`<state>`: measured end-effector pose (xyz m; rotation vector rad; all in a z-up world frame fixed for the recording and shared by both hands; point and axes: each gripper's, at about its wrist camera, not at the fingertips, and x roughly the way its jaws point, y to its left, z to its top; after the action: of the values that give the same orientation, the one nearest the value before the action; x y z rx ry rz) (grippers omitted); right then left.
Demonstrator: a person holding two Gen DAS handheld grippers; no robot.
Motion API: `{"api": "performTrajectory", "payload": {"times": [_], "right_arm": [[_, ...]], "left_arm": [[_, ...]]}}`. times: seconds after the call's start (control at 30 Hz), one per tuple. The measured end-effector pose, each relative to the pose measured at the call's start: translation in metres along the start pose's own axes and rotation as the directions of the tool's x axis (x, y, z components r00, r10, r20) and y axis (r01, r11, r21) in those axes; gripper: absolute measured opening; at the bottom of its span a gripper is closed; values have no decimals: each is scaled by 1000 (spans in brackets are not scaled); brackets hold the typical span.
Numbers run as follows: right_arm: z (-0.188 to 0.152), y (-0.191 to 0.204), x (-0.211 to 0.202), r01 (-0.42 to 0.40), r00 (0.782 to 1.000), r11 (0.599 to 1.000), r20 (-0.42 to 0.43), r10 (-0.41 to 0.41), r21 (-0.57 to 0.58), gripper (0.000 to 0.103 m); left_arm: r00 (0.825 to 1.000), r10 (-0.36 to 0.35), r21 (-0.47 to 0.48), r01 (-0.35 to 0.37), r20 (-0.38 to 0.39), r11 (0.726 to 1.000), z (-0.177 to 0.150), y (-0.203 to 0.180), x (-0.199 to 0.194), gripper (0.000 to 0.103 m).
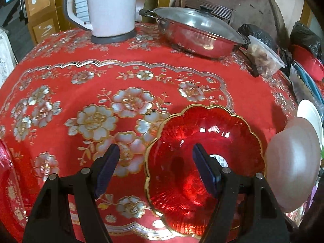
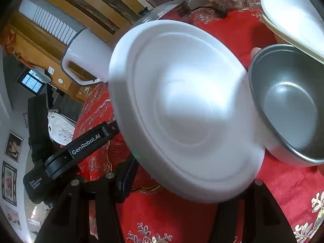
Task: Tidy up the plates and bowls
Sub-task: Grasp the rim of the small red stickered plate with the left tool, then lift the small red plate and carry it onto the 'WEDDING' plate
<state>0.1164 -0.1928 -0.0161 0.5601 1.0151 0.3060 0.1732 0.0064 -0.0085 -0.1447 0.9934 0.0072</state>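
A red glass bowl (image 1: 204, 162) with a scalloped gold rim sits on the red flowered tablecloth (image 1: 81, 93). My left gripper (image 1: 157, 162) hangs open over its left rim, one finger above the bowl's inside and the other outside it. A white bowl (image 2: 182, 111), blurred and tilted bottom-up, fills the right wrist view just ahead of my right gripper (image 2: 188, 182). It hides the right finger; the left finger (image 2: 128, 176) sits by its edge. The same white bowl (image 1: 291, 166) shows at the right of the left wrist view.
A grey-lined bowl (image 2: 289, 105) and a stacked white plate (image 2: 293, 10) sit to the right. At the table's back stand a white kettle (image 1: 109, 10), a lidded steel pan (image 1: 198, 34) and a plastic food tub (image 1: 263, 56). A red dish edge (image 1: 8, 182) lies at far left.
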Motion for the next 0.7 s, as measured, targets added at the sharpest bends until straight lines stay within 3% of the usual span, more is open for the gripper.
{"api": "performTrajectory", "payload": {"times": [0.13,0.3,0.4,0.47,0.6,0.7], "right_arm": [[2,2,2,10,1000,1000,18,-10,-14,55],[6,1,7,4,1000,1000,15,-4,-9,41],[6,1,7,17,1000,1000,15,-17,-25,31],[6,0,6,37,999,999,27,-36,-34,27],[5,-2,5,39,999,998,20,-38,-46,21],[2,3,3,41,999,997,17,-40,-73,21]], "left_arm": [[999,-30,1,30,-11,1000,2,-3,5,74],[998,-48,-14,48,-46,999,1,-6,14,72],[999,-28,10,28,-46,1000,1,-11,14,53],[999,38,20,-37,-37,999,1,-11,14,33],[999,-10,-23,9,-45,1000,0,3,10,25],[999,22,-15,-22,-24,1000,-3,4,0,22]]}}
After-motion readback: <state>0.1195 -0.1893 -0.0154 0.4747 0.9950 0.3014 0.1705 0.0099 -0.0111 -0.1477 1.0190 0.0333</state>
